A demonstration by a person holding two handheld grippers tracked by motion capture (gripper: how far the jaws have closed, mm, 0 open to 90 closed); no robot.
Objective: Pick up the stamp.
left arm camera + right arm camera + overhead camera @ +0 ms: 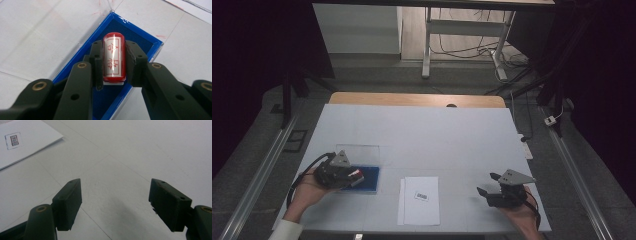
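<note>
A red cylinder stamp [113, 57] with a white label and red characters sits between the jaws of my left gripper [114, 47], whose pads press on both of its sides. Under it is a blue-lined open case [142, 42] with a blue rim. In the high view the left gripper [354, 177] is over that case [371, 181] at the table's front left, with the stamp [357, 175] at its tip. My right gripper [487, 183] rests at the front right. Its jaws stand wide apart over bare table [115, 186], with nothing between them.
A white sheet of paper [419, 202] lies at the front middle and bears a small printed rectangle mark [422, 196]. The sheet's corner [27, 142] is also in the right gripper view. The case's clear lid [359, 151] lies behind the blue part. A white cover [422, 130] spreads over the tabletop.
</note>
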